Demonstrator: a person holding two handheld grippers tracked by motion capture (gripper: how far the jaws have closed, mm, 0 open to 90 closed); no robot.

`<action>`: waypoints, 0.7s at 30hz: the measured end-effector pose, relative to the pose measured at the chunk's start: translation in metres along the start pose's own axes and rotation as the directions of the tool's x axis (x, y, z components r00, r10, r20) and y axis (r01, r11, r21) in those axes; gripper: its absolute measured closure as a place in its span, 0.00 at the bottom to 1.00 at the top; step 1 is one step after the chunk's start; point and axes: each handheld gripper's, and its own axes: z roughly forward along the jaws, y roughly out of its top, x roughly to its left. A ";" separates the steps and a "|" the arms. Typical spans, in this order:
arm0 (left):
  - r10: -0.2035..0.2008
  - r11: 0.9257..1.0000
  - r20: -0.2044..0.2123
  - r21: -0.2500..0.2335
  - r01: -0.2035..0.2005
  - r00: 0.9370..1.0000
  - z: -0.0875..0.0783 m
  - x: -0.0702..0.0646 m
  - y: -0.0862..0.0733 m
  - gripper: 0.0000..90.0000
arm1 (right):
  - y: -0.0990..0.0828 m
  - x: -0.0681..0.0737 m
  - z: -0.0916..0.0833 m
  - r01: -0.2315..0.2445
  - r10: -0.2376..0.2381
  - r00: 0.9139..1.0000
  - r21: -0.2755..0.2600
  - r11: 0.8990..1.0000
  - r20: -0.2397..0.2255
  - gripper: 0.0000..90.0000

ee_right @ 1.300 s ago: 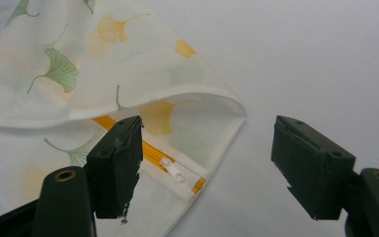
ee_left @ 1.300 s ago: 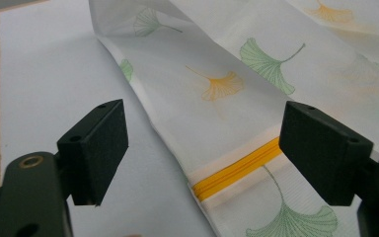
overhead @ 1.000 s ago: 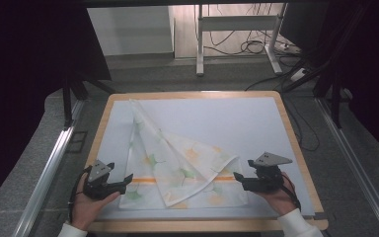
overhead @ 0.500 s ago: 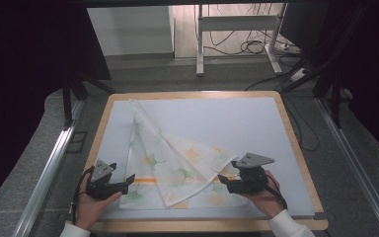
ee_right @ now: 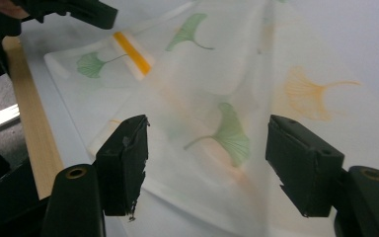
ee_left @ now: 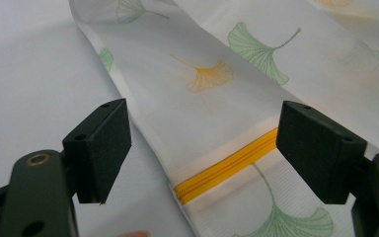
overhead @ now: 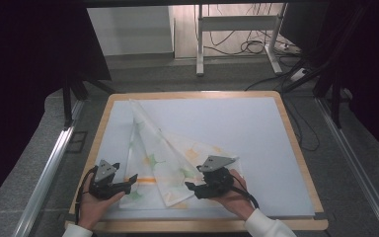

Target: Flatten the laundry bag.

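Two grippers: left (overhead: 131,181) jaws apart | right (overhead: 191,188) apart, just narrowing | cloth (overhead: 177,163) ungripped, no legible writing

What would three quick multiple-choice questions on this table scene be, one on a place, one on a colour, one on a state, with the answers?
1. Where on the table does the cloth lie?
A. near left part
B. far right corner
C. hanging off the far edge

2. What colour is the zip on the cloth?
A. blue
B. yellow
C. black

3. How does the right gripper stand?
A. shut on the cloth
B. shut on nothing
C. open

Answers:
1. A, the high view shows the cloth spread from the far left corner down toward the near edge, between the left gripper and the right one.
2. B, the left gripper view shows a yellow zip band.
3. C, the right gripper view shows its jaws set wide apart over the cloth, pressing on nothing.
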 end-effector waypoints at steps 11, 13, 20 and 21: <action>0.014 1.000 0.013 0.007 -0.014 1.000 0.001 0.000 -0.001 0.24 | 0.005 0.023 0.028 0.019 -0.014 0.998 0.075 0.997 -0.063 0.35; 0.018 1.000 0.015 0.010 -0.018 1.000 0.002 -0.001 -0.001 0.24 | 0.005 0.027 0.032 0.035 -0.028 0.997 0.091 0.995 -0.073 0.34; 0.017 1.000 0.030 0.013 -0.017 0.999 0.003 0.000 -0.001 0.24 | 0.003 0.035 0.041 0.056 -0.042 0.994 0.136 0.989 -0.098 0.33; 0.018 1.000 0.031 0.013 -0.018 0.999 0.003 -0.001 -0.001 0.24 | 0.003 0.037 0.043 0.059 -0.045 0.994 0.140 0.988 -0.101 0.33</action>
